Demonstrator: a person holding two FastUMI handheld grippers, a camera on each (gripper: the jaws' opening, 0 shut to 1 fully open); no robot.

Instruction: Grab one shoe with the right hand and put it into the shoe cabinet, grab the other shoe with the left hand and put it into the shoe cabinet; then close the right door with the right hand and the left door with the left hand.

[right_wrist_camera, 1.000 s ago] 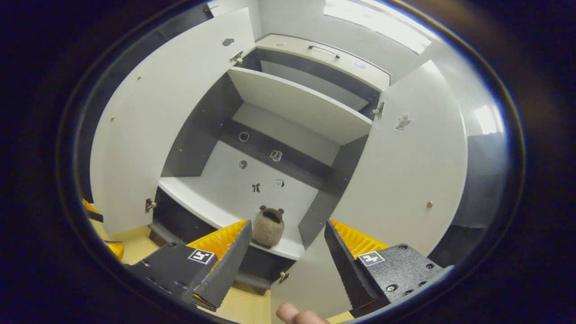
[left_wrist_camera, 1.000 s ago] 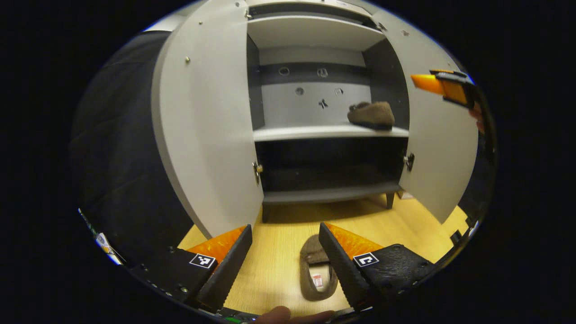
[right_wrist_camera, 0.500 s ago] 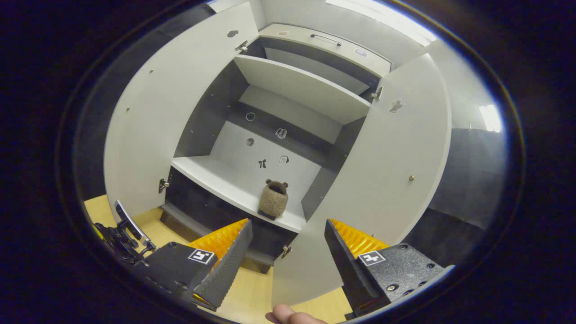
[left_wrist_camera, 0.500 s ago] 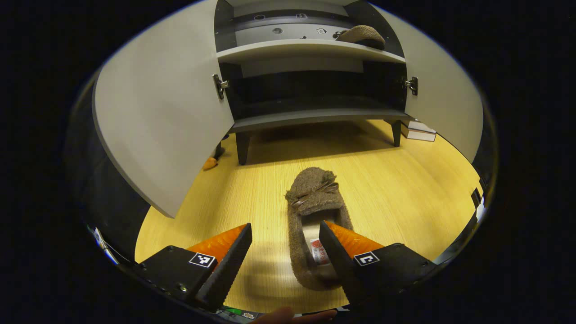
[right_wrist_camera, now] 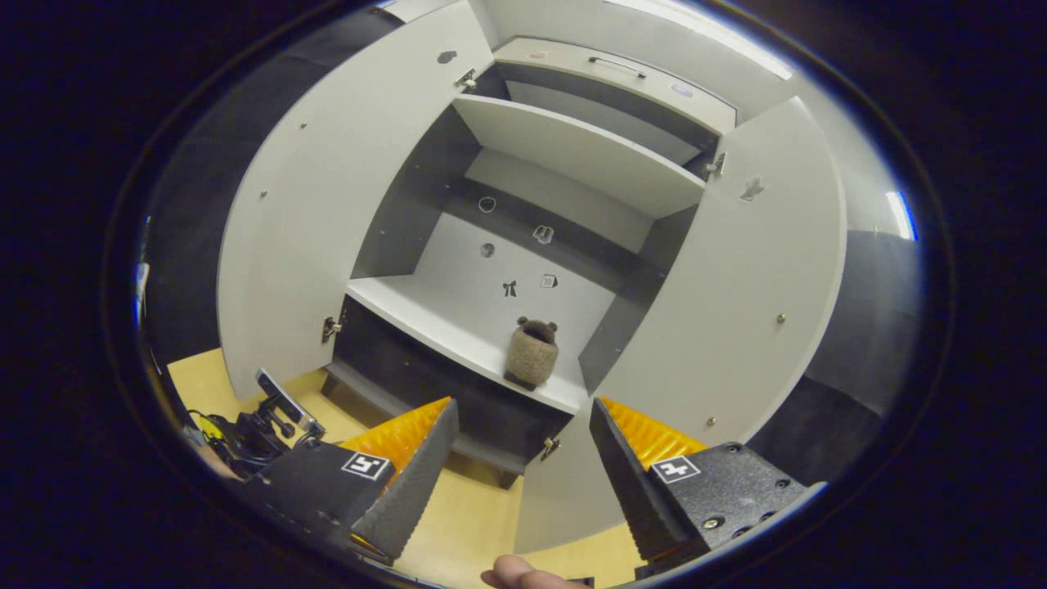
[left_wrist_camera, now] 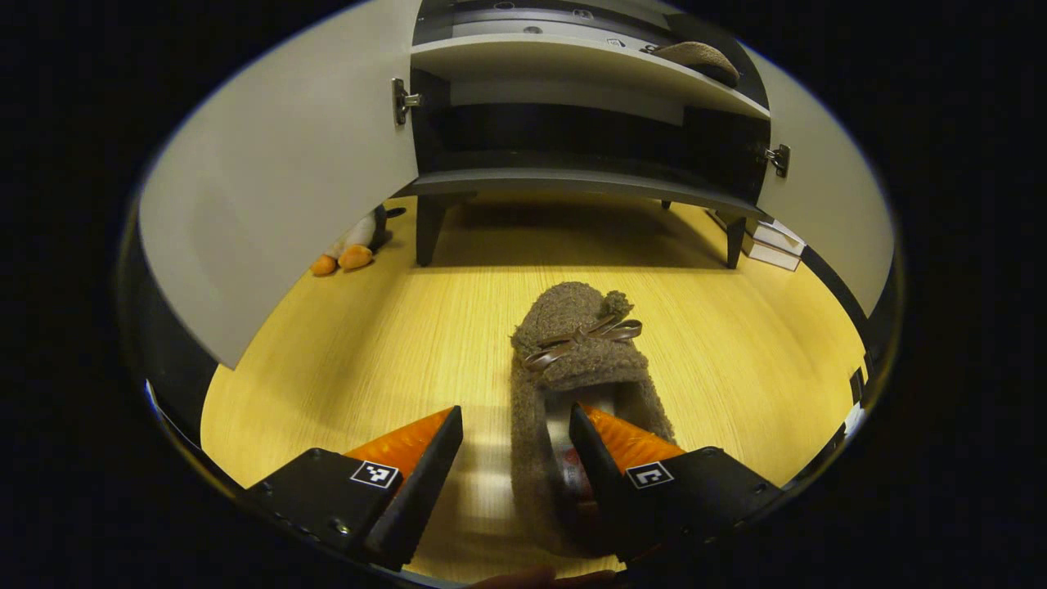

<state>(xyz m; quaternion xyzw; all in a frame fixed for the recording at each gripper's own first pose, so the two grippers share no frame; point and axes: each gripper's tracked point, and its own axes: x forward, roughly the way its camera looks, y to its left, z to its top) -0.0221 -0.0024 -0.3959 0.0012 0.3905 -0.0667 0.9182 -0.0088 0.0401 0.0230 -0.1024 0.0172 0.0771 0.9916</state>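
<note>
The fuzzy brown slipper with a ribbon bow point(left_wrist_camera: 577, 360) lies on the pale wooden floor point(left_wrist_camera: 368, 343) in front of the cabinet, toe toward it, heel toward me; my left gripper point(left_wrist_camera: 514, 458) is spread wide over its heel end, one finger down inside the opening, the other out over bare floor on the slipper's left, so nothing is clamped; open floor runs all round the slipper up to the legs of the grey-and-white shoe cabinet point(left_wrist_camera: 572, 176). Its left door point(left_wrist_camera: 278, 188) stands swung out over the floor, its lower edge near my left side; the right door point(left_wrist_camera: 826, 204) is open too. The second brown slipper point(right_wrist_camera: 532, 353) sits on the white middle shelf point(right_wrist_camera: 442, 327), toward its right end, near the front edge. My right gripper point(right_wrist_camera: 523, 466) hangs in the air before the cabinet, fingers wide apart and holding nothing, both doors flung open to either side of it.
</note>
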